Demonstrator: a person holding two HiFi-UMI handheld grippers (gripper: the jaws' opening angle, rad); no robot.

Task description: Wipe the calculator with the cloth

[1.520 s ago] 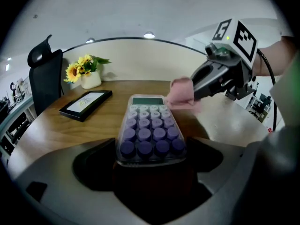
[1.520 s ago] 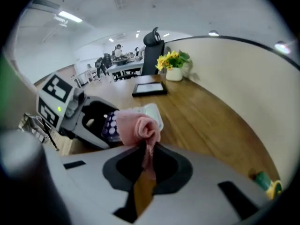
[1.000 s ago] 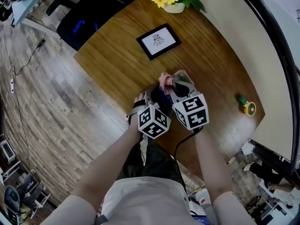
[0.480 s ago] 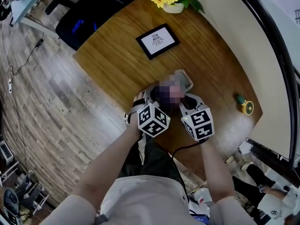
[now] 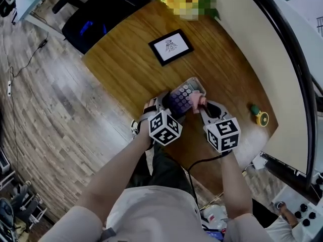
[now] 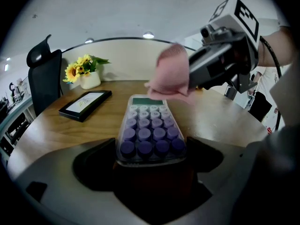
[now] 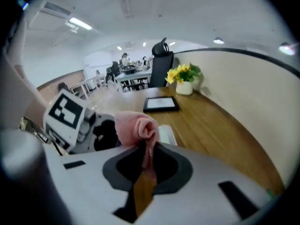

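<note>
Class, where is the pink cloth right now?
In the head view, the cloth is pinched in the right gripper, beside the right edge of the calculator.

**Room and surroundings**

A rounded wooden table (image 5: 126,69) stood on a grey-brown plank floor (image 5: 55,110). A black office chair (image 6: 43,78) was at its far edge. A curved cream wall (image 5: 252,49) ran behind. Ceiling lights (image 6: 148,34) were on. More desks (image 7: 133,74) stood beyond.

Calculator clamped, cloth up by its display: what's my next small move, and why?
Probably draw the right gripper back toward you, dragging the cloth along the keys. The cloth is at the display end of the calculator, whose near end the left gripper clamps; the purple keys lie uncovered.
</note>
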